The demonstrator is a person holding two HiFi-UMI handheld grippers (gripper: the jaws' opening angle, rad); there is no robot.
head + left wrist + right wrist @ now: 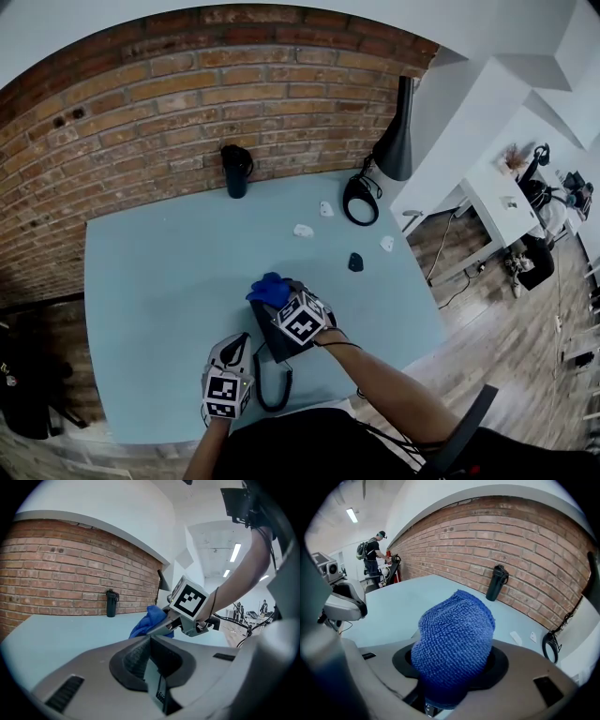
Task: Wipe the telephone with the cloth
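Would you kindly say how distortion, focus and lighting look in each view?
Head view: fisheye bows the brick wall, lighting even. Left gripper view: ceiling lights blow out white, corners black. Right gripper view: blue cloth sharp enough to show its weave, corners black.

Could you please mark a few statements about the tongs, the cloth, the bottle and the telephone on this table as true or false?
1. The right tongs are shut on the blue cloth. True.
2. The black bottle lies on its side in the middle of the table. False: it stands upright at the far edge, by the brick wall.
3. The left tongs hold the cloth. False: the right tongs hold it, and the left tongs sit nearer the person.
4. The telephone is at the near side of the table, with its coiled cord looping towards the near edge. True.
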